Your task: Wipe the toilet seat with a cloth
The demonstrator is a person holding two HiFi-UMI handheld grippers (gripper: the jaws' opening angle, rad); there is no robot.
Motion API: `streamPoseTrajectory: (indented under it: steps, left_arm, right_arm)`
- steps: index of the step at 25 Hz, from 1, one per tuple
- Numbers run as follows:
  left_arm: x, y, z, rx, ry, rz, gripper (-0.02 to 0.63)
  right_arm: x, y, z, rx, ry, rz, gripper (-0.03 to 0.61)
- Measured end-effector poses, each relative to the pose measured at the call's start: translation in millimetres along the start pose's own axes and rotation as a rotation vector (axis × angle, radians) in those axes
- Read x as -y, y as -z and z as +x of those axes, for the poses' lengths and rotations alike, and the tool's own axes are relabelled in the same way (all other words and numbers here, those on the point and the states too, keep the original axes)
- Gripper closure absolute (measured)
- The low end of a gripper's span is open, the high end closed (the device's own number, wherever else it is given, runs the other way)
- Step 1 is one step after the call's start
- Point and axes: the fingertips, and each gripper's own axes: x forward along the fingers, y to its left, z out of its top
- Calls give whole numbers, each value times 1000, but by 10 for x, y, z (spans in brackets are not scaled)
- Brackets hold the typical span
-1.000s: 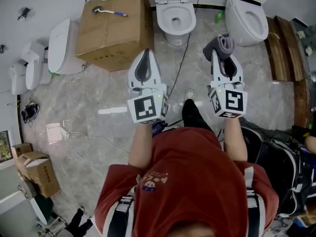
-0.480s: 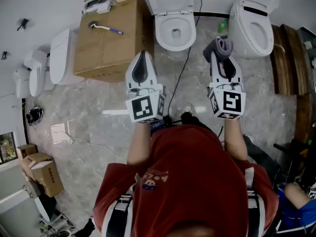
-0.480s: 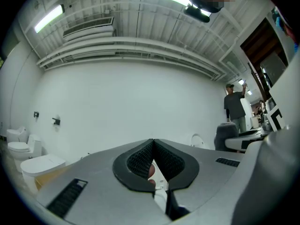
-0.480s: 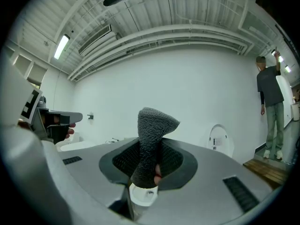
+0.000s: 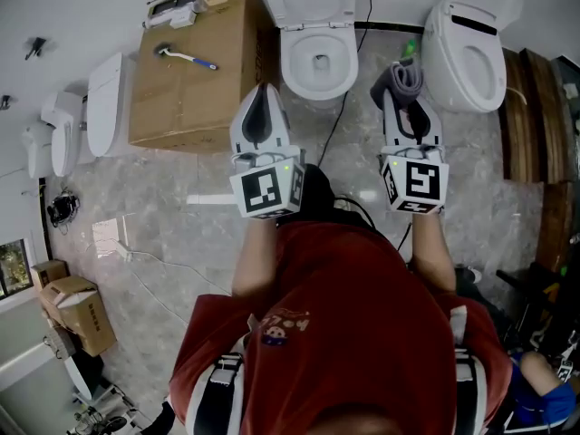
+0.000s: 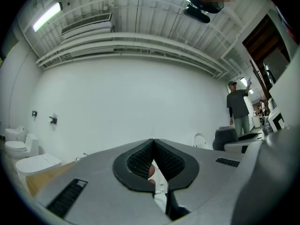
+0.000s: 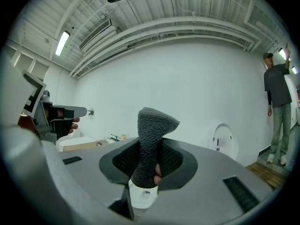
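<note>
A grey cloth (image 5: 401, 82) (image 7: 151, 139) sticks out of my right gripper (image 5: 401, 98) (image 7: 149, 161), whose jaws are shut on it. My left gripper (image 5: 261, 107) (image 6: 153, 161) is shut with nothing between its jaws. Both point level toward the far wall. Ahead of them in the head view stands a white toilet (image 5: 318, 62) with its lid up and its seat (image 5: 291, 57) down, between the two grippers' lines. A second white toilet (image 5: 467, 43) stands to its right, just past the cloth.
A large cardboard box (image 5: 195, 71) with a brush (image 5: 186, 57) on top stands left of the toilet. More white toilets (image 5: 111, 102) line the left wall. A black cable (image 5: 343, 98) runs along the marble floor. A person (image 7: 280, 107) stands far right by a wooden step (image 5: 524, 93).
I have walked forward: both grippers, still shut, came closer to the toilets and the box. The cloth stays in the right gripper.
</note>
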Motion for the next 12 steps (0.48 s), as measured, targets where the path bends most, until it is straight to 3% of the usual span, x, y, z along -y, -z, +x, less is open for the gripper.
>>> streamPoseTrajectory:
  steps: [12]
  left_arm:
    - [-257, 403, 796, -2, 43, -21, 601]
  right_arm:
    - [2, 308, 866, -56, 17, -11, 486]
